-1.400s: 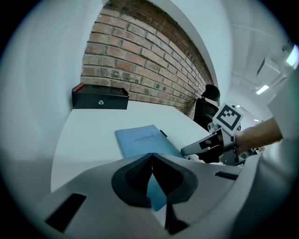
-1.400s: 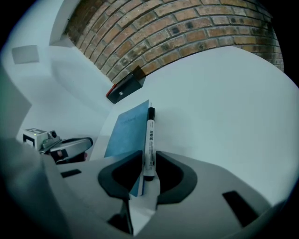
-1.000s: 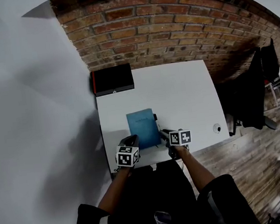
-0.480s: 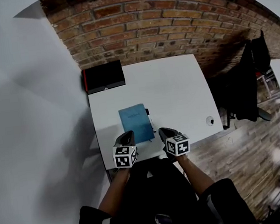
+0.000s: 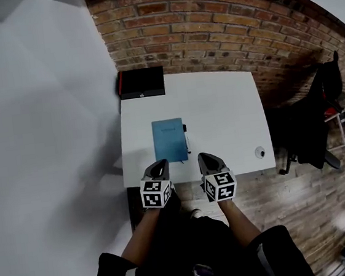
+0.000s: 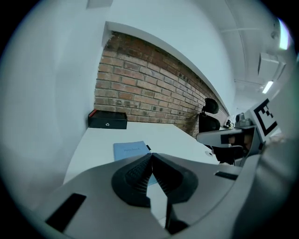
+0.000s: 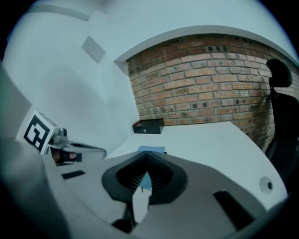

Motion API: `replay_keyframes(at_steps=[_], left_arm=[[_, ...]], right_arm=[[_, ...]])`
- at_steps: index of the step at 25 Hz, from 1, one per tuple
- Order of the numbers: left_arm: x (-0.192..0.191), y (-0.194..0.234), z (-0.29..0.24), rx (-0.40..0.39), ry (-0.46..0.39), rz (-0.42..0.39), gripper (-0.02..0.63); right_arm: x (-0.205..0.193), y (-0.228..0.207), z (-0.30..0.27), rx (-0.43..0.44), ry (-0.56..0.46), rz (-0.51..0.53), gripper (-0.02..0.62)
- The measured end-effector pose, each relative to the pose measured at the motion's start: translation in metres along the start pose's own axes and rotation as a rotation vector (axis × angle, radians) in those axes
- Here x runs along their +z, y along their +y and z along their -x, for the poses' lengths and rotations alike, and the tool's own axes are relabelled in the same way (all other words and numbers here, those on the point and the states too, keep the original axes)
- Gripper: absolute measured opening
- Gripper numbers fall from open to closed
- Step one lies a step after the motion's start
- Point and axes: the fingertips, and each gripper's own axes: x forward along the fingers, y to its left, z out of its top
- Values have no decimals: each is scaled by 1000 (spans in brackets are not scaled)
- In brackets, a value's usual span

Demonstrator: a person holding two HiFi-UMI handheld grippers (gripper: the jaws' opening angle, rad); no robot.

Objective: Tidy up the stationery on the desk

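Holding left gripper [image 5: 159, 165] and right gripper [image 5: 207, 157] closed, empty, over desk's [image 5: 219, 116] near edge, facing notebook [image 5: 169, 140] amid bare surface.

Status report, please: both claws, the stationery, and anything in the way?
Left claw shut, empty. Right claw shut, empty. Blue notebook flat on desk, pen beside its right edge. Nothing blocks them.

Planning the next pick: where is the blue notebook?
Head view: the blue notebook lies on the desk, a pen along its right edge, black box beyond it.
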Motion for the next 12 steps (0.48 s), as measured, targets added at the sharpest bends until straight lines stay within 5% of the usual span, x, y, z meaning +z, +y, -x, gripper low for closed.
replay_keyframes(at_steps=[12], left_arm=[[-14,-90,85,45,-112,-64,15]], right_arm=[[-13,25,119,49,-109,66,21]])
